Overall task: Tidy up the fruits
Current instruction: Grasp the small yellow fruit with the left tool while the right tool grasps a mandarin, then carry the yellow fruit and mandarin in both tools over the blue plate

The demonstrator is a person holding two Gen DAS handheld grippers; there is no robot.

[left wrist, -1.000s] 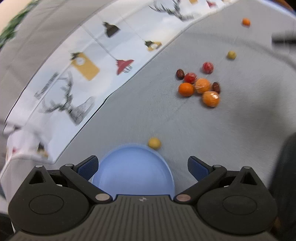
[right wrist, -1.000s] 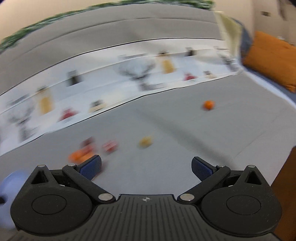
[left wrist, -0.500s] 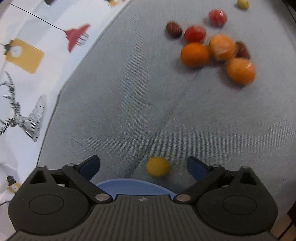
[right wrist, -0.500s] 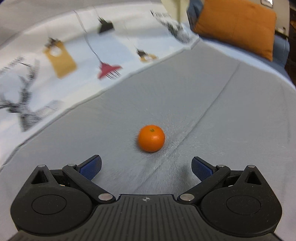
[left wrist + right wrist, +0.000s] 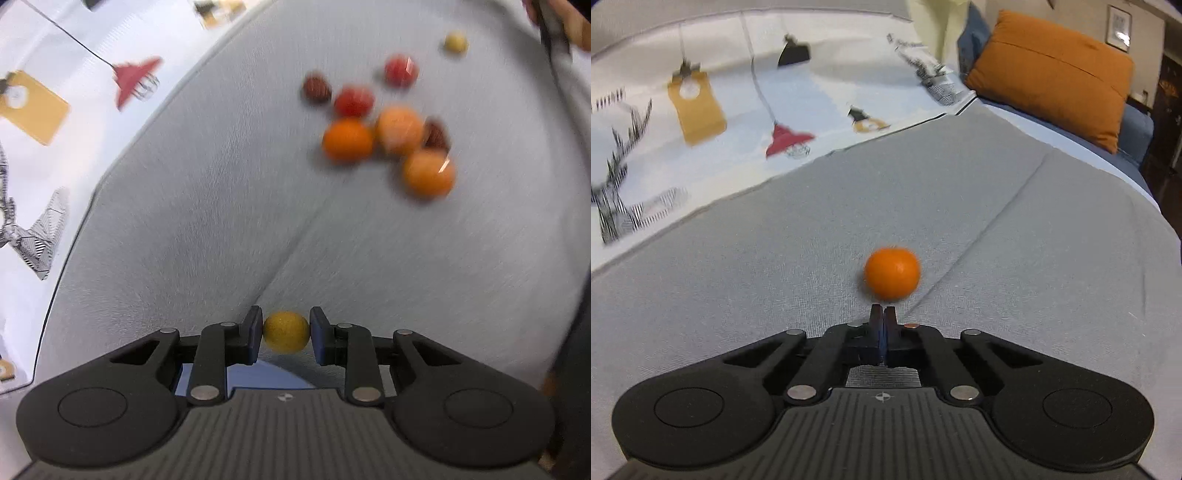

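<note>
1. The left gripper [image 5: 286, 332] pointed steeply down at the grey cover [image 5: 221, 221], and its jaws had just been closing; they were grasping a small yellow fruit [image 5: 286, 331], with a pad pressed on each side of it.
2. Under the left gripper, a part of a blue plate [image 5: 258, 374] was visible, just behind the yellow fruit.
3. Farther on the grey cover, well apart from the left gripper, a blurred group of fruits lay close together: three orange fruits [image 5: 347, 139], two red ones [image 5: 354, 100] and two dark brown ones [image 5: 316, 87]. Another small yellow fruit [image 5: 455, 42] lay alone beyond the group.
4. The right gripper [image 5: 882, 315] had its jaws clenched fully together, with nothing between them.
5. One orange fruit [image 5: 892, 272] lay on the grey cover just in front of the right gripper's tips; I could not tell if the tips touched it.
6. A white cloth with printed pictures [image 5: 738, 92] lay along the far edge of the cover, and an orange pillow [image 5: 1049, 74] stood at the far right.
</note>
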